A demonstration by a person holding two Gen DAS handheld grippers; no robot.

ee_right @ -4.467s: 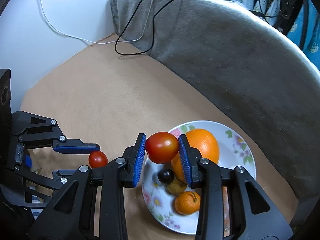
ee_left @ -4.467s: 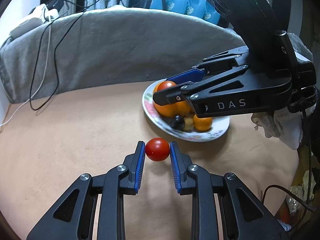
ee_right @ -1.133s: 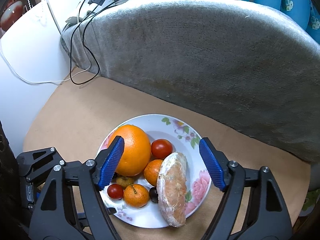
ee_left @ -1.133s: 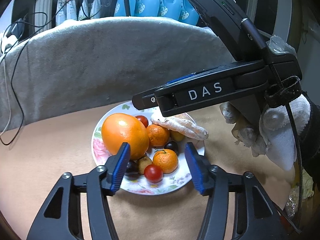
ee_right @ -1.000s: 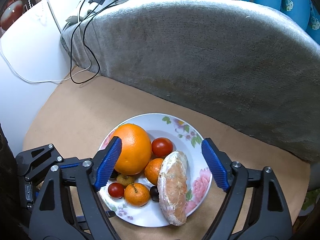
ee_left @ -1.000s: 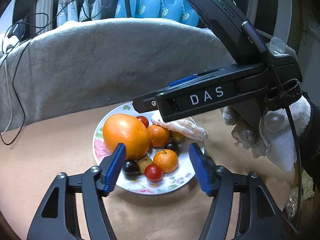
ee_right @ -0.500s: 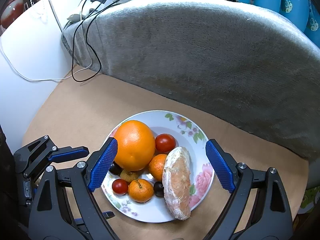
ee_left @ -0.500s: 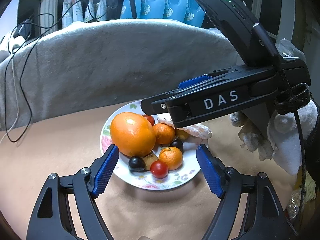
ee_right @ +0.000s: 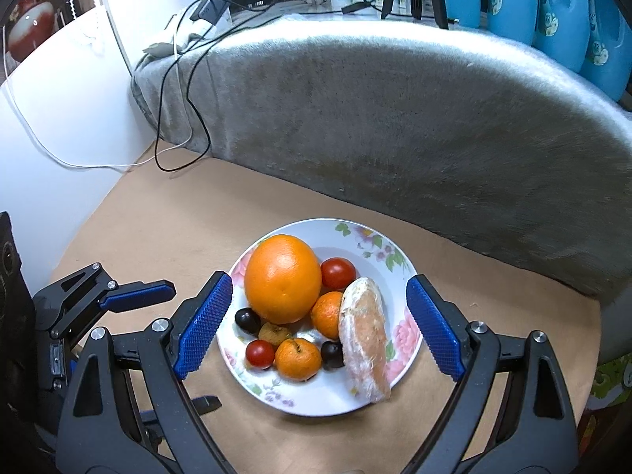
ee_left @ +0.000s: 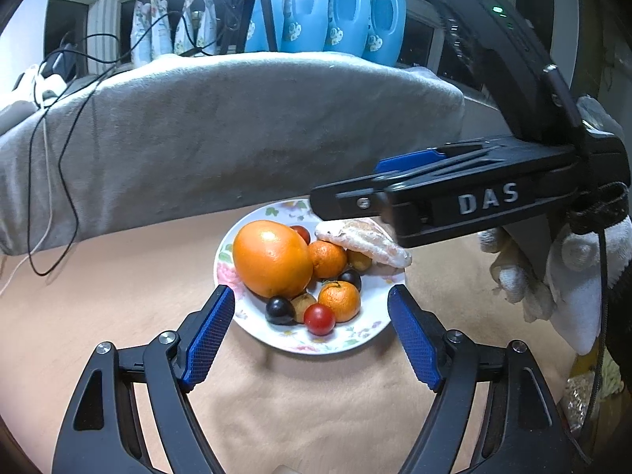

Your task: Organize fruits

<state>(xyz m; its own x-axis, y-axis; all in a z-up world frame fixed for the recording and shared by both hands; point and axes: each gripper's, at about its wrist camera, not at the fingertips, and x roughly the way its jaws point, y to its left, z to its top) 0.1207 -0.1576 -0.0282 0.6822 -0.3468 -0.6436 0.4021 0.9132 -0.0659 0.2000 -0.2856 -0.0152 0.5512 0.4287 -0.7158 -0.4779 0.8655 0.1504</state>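
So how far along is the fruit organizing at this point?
Looks nearly finished: the big orange, tomatoes, mandarins and dark plums all sit on the floral plate beside a wrapped bread roll. The left gripper and right gripper are open and empty. No loose fruit shows on the table.

Grey blanket (ee_right: 414, 126) behind tan table (ee_right: 166, 213) — black cable (ee_right: 189, 91) draped over; blue jugs (ee_left: 328, 8) behind.

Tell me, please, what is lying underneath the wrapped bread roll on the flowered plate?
The bread roll rests on the plate, leaning on a mandarin and a dark plum. A small brownish fruit shows under its edge. Anything further beneath is covered.
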